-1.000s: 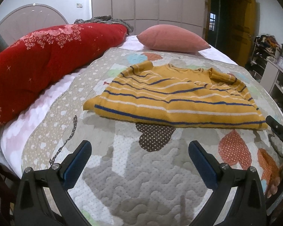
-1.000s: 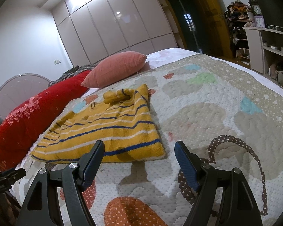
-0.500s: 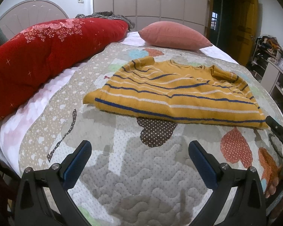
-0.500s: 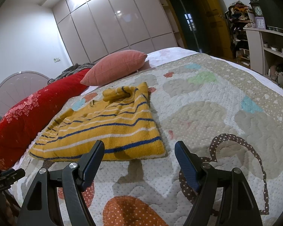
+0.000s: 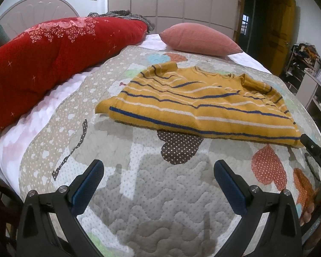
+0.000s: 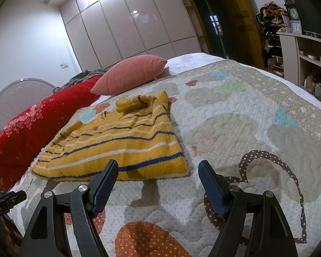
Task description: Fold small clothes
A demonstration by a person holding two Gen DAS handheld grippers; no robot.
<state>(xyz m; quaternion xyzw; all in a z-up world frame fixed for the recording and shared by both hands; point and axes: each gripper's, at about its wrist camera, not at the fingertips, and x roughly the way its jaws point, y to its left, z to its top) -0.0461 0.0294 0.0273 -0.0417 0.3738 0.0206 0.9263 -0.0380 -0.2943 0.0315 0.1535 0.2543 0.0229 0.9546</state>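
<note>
A small yellow sweater with blue and white stripes lies spread on the quilted bedspread, its sleeves tucked in near the collar. My left gripper hovers open over bare quilt, short of the sweater's near hem. In the right wrist view the same sweater lies left of centre. My right gripper is open just in front of the hem's right corner, nothing between its blue pads. The other gripper's tip shows at the right edge of the left wrist view.
A long red bolster runs along the left side of the bed. A pink pillow lies at the far end. Wardrobe doors stand behind. Cluttered shelves and a doorway are to the right.
The left wrist view has tipped slightly, so the sweater sits a little lower in frame. Both grippers stay open and in place.
</note>
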